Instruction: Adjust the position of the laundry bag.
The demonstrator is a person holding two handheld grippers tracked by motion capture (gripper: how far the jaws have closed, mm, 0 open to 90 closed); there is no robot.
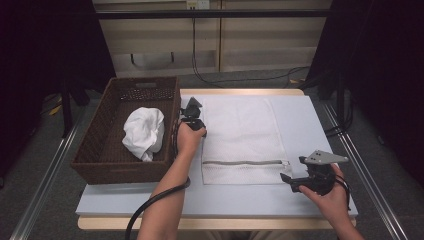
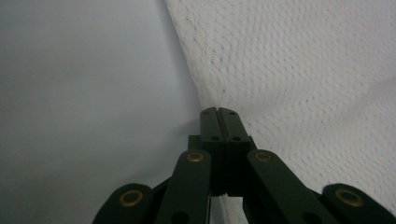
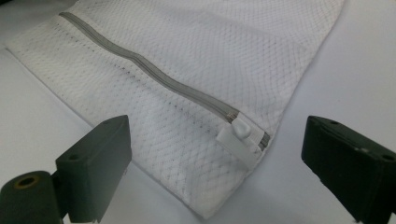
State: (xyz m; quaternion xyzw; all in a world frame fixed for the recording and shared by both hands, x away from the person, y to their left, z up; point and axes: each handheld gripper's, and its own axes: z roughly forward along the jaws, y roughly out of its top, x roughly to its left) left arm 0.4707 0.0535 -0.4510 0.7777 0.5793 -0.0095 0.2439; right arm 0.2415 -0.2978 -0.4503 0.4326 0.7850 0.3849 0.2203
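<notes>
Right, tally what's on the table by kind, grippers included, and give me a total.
White mesh laundry bag, zip closed: 1
Brown wicker basket: 1
Crumpled white cloth, in the basket: 1
Hand-held grippers: 2, the left gripper shut at the bag's edge, the right gripper open near the zip pull
Total: 5

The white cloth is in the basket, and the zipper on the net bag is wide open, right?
Not quite. The zipper on the net bag is closed, with its pull at the end, as the right gripper view shows. The white cloth is indeed in the basket.
</notes>
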